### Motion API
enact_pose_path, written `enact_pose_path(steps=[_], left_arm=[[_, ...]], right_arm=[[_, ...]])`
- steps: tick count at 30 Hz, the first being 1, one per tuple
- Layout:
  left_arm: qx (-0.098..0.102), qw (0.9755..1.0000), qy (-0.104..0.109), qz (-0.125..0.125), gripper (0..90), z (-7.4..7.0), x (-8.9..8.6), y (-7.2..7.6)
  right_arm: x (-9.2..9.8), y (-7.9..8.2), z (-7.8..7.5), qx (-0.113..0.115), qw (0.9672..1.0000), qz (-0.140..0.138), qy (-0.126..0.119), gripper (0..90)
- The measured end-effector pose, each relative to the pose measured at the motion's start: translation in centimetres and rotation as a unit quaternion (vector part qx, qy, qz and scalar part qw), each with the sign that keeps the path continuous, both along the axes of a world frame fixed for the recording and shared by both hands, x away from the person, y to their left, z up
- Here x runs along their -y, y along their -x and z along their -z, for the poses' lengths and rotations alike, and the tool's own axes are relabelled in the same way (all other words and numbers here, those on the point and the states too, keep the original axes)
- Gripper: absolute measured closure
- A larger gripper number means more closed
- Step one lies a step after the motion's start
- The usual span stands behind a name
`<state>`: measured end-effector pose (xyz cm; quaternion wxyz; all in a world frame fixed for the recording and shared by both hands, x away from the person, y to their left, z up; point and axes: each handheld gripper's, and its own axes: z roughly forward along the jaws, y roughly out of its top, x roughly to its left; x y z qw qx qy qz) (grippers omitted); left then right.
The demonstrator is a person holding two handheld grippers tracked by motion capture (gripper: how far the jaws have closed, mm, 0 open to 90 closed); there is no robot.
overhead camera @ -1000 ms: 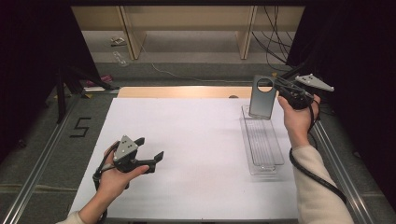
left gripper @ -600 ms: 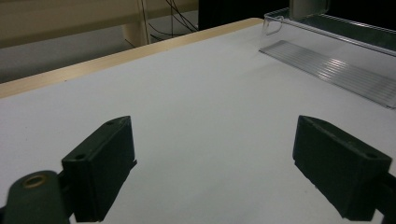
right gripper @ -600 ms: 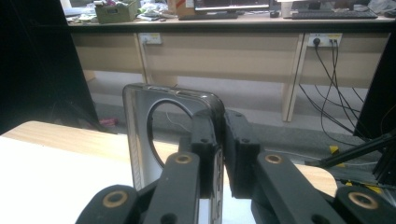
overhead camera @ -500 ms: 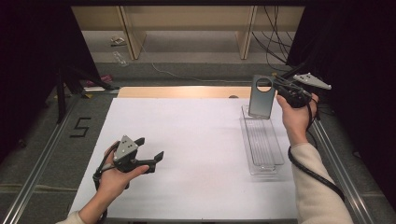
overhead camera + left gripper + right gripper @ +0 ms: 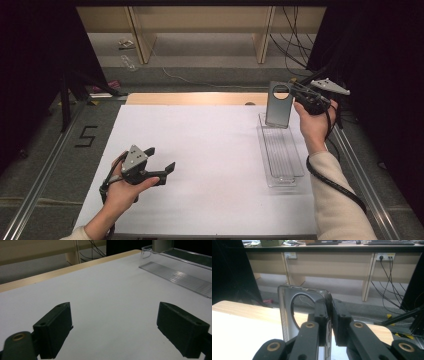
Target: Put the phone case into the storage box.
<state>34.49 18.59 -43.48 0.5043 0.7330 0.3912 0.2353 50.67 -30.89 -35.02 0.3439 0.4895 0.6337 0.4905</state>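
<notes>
Overhead, the high view shows a white counter (image 5: 210, 150) with a person's forearms coming in from the bottom edge. The left tongs (image 5: 161, 159) rest low over the near left part of the counter, jaws spread wide with nothing between them. At the far right, the right tongs (image 5: 294, 91) are raised and clamp the right edge of a grey phone case (image 5: 278, 106), which stands upright with its round cutout at the top. Its lower edge sits at the far end of a clear plastic tray (image 5: 280, 152) that lies lengthwise along the counter's right side.

Next, the left gripper view looks along the left tongs (image 5: 115, 327): two black jaws stand far apart over bare white counter (image 5: 100, 287), and the ribbed clear tray (image 5: 175, 275) lies well ahead toward the upper right.

Finally, the right gripper view shows the right tongs (image 5: 329, 315) pressed together on the side wall of the phone case (image 5: 287, 315), which is held upright. Through its round opening a pale floor and wooden desk legs are visible beyond the counter's wooden edge (image 5: 249, 311).
</notes>
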Motion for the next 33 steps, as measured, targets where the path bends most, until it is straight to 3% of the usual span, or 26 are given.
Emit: enact_pose_path(steps=[33], left_arm=[[0.000, 1.0000, 0.000, 0.000, 12.4, 0.0, 0.0, 0.0]], right_arm=[[-0.5, -1.7, 2.0, -0.029, 0.9996, -0.002, 0.003, 83.6]])
